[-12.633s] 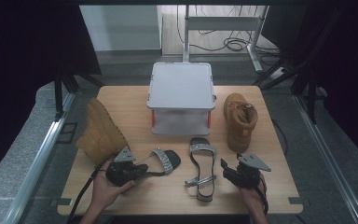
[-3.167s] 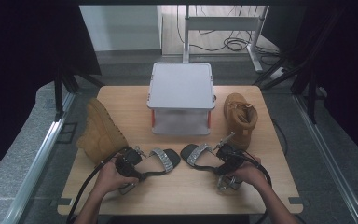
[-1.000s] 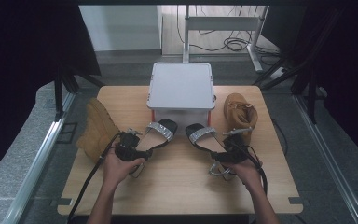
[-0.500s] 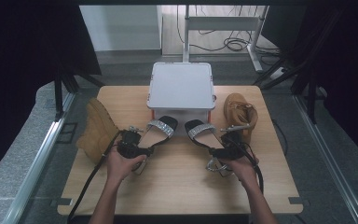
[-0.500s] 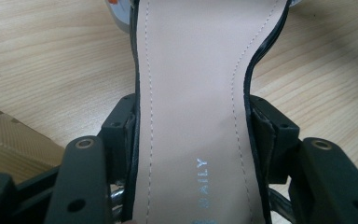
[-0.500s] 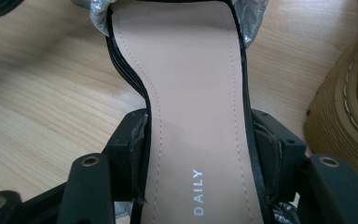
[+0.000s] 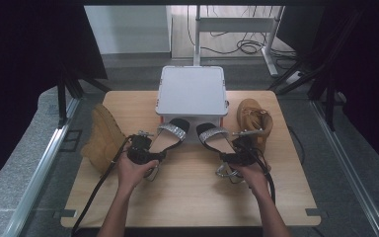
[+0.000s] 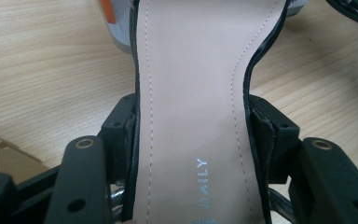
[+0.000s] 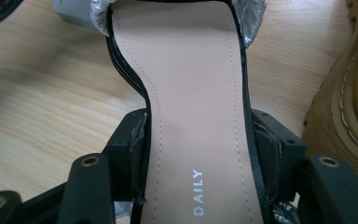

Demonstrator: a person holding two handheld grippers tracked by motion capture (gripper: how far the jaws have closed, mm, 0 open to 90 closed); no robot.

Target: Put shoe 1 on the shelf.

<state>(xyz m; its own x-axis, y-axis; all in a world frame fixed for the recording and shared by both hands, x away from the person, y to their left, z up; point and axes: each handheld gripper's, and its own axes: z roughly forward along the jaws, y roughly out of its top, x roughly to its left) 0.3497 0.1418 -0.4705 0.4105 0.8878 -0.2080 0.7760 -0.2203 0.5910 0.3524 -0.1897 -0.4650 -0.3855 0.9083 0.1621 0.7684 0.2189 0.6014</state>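
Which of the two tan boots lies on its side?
The left tan boot, beside the left gripper: its sole faces up. The right tan boot stands upright.

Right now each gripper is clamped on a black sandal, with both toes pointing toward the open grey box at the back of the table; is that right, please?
Nearly. The grey box is closed, its lid on, as the high view shows. The rest stands: the left gripper clamps the left sandal, the right gripper clamps the right sandal, and both toes point toward the box.

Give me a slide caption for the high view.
Each hand-held gripper, left and right, holds a sandal, left and right, toes toward the grey box.
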